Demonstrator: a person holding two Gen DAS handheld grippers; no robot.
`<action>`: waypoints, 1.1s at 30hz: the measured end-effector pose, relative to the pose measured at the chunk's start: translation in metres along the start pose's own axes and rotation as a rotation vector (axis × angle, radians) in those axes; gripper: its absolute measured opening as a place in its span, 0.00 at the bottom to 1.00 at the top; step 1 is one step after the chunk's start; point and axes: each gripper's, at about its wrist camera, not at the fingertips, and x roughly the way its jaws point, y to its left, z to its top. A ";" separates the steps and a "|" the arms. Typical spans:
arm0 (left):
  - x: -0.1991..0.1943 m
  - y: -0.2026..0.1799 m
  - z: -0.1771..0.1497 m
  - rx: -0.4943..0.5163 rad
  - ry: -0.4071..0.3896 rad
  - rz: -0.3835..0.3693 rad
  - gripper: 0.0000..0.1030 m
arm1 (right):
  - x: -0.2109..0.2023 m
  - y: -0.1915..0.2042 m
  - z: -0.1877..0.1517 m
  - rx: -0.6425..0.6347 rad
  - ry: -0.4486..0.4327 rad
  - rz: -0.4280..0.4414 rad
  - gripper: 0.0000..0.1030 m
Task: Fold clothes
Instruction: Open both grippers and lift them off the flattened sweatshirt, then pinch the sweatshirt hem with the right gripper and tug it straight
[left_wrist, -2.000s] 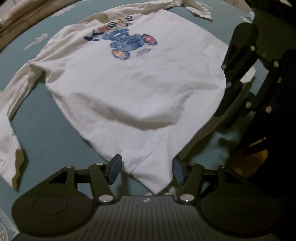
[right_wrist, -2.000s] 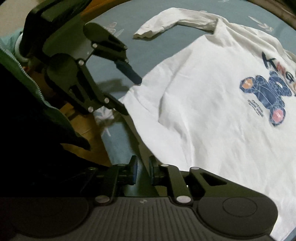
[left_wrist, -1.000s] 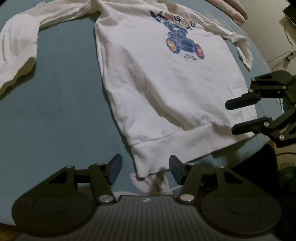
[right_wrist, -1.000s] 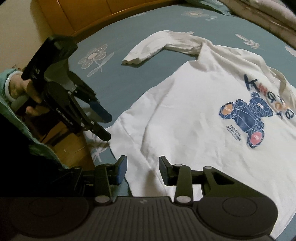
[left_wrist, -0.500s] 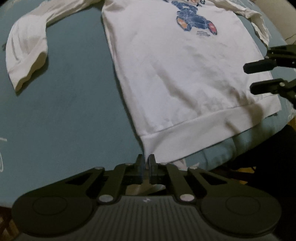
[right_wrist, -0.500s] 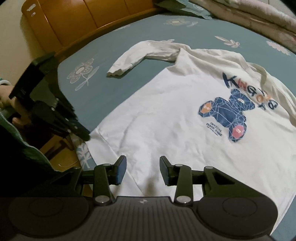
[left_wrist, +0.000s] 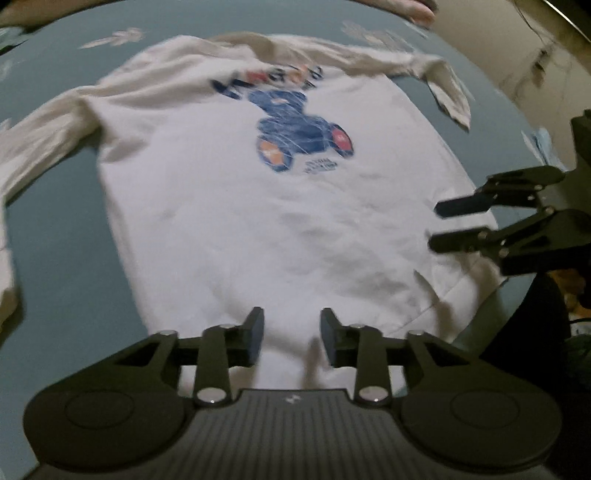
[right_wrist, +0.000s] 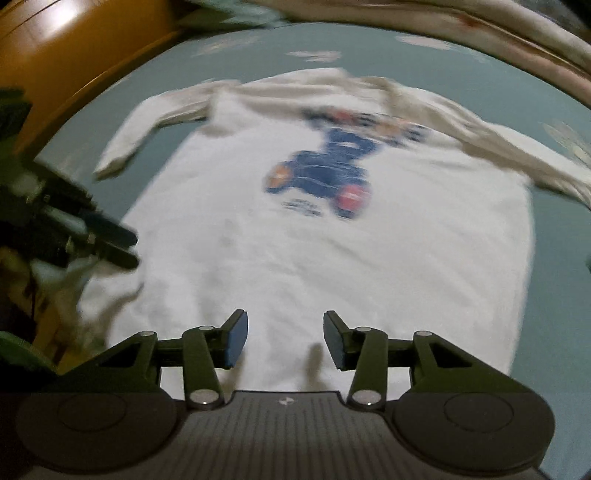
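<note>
Hovering spread over the white sweatshirt hem, left claw and right claw, both just widening, should pinch opposite corners evenly.

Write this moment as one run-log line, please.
stage: hem approach | white sweatshirt: flat, print up, unfolded | left gripper: just opening, nothing gripped | right gripper: just opening, nothing gripped

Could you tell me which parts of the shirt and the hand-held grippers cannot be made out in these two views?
- Left wrist view: the sweatshirt's lettering is blurred beyond reading.
- Left wrist view: its hem is hidden behind the left hand-held gripper.
- Right wrist view: the hem is hidden behind the right hand-held gripper; the small print is blurred.
</note>
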 end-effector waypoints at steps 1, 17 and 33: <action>0.006 0.001 -0.002 0.008 0.020 0.011 0.38 | -0.002 -0.004 -0.004 0.042 -0.012 -0.019 0.60; 0.007 -0.016 0.029 0.187 -0.069 0.055 0.60 | -0.065 -0.092 -0.064 0.528 -0.063 -0.355 0.73; 0.037 -0.069 0.056 0.337 -0.073 -0.091 0.60 | -0.054 -0.084 -0.108 0.733 -0.068 -0.206 0.08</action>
